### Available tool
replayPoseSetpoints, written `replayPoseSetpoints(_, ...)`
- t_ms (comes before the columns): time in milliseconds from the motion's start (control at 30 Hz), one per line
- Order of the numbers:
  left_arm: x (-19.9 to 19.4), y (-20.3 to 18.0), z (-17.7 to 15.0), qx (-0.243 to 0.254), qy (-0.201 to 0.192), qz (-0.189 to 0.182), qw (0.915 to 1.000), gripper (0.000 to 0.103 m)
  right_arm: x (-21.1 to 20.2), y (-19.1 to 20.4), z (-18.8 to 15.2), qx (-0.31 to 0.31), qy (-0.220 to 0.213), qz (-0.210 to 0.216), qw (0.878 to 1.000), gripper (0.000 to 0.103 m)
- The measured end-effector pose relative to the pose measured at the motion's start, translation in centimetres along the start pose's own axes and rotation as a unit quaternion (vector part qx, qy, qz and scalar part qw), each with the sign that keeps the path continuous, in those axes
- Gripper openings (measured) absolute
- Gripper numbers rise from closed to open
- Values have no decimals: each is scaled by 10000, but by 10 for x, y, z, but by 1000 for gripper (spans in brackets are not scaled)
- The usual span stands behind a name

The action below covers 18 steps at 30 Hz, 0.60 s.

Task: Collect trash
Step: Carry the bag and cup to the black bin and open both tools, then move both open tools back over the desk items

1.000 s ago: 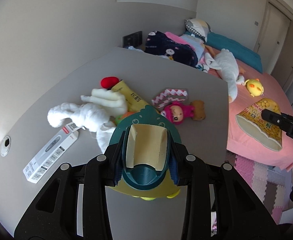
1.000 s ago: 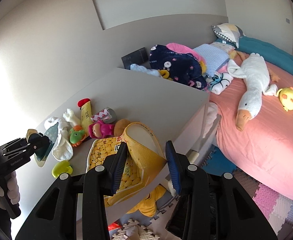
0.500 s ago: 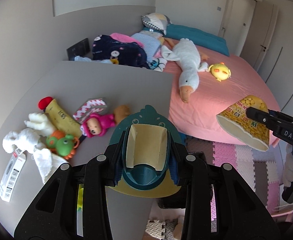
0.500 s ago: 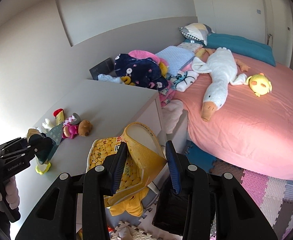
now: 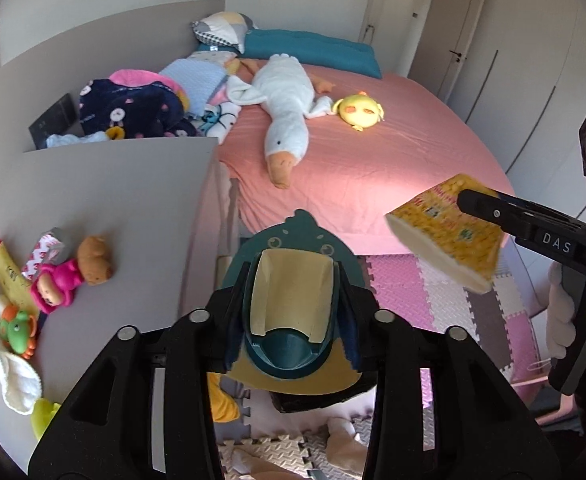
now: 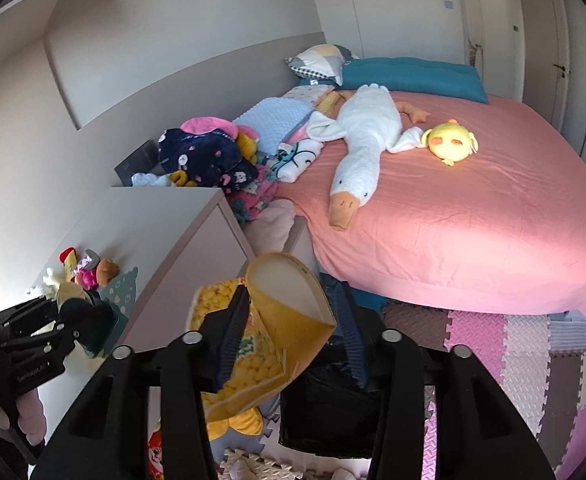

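Left wrist: wrapper (image 5: 291, 312) between tool (image 5: 291, 320) fingers, seemingly.

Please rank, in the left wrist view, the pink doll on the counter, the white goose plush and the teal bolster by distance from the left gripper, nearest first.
From the left gripper:
1. Pink doll, on the counter to its left.
2. White goose plush, lying mid-bed.
3. Teal bolster, at the head of the bed, farthest.

free: foam floor mats (image 5: 445, 304) | blocked: cabinet (image 5: 93, 200) left, bed (image 5: 373, 168) ahead

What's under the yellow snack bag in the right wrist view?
A black bin on the foam mat, partly under the yellow snack bag. Its inside looks dark; contents can't be made out.
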State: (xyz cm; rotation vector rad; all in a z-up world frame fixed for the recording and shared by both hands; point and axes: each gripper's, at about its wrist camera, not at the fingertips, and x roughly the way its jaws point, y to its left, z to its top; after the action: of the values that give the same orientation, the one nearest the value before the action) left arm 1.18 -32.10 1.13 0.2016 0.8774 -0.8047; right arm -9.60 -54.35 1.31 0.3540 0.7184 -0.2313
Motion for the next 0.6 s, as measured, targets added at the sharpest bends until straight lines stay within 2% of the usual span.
replayPoseSetpoints(33,3,-4,2,-3,-18,-89,10000,85,-2,-5,1,106,-56,-123,9999,73)
replayPoseSetpoints(67,4,-8,4,8,-104,-119,9999,91,-5,-12,1,202,-158,-257,9993,74)
replayPoseSetpoints(300,19,-34,15,155,-77,-196,9997,92,-7,-35,5,403,-259,-500,9976,74)
replayPoseSetpoints(600,20,-28,10,98,-22,-74,9999,92,-3,-32,7,305,-229,-450,9983,74)
